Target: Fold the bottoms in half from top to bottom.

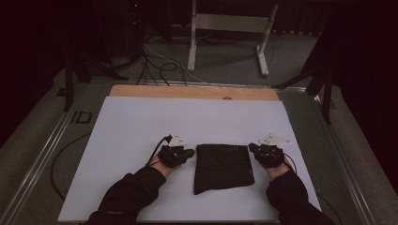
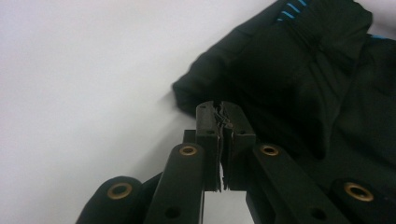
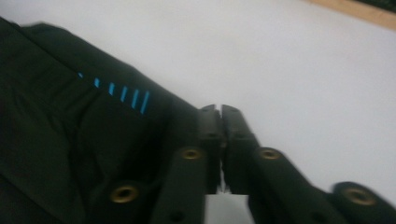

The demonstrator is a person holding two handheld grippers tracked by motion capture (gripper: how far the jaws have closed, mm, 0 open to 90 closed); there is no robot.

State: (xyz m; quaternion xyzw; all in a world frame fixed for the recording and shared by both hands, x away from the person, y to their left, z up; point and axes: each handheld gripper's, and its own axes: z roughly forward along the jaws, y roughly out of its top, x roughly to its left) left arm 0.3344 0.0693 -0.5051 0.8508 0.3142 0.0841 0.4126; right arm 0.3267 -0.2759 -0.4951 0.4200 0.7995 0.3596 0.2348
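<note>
One white table top [image 1: 141, 140], wooden strip along its far edge. One folded black garment [image 1: 223, 167] lies flat on the near-middle of it, blue dashes [image 1: 233, 149] at its far right corner; it's the landmark here.

Two forearms in dark sleeves come in from the near edge, one each side of the garment, both hands low over the table and angled inward toward it.

Left gripper [image 1: 186, 153] sits just beside the garment's far left corner, pointing at it. In the left gripper view its jaws [image 2: 219, 112] are pressed together, nothing between them, tips right at the garment's edge.

Right gripper [image 1: 253, 147] sits just beside the garment's far right corner, near the blue dashes. In the right gripper view its jaws [image 3: 219, 112] are closed too, holding nothing, garment to their left.

Count: two grippers, one garment.
</note>
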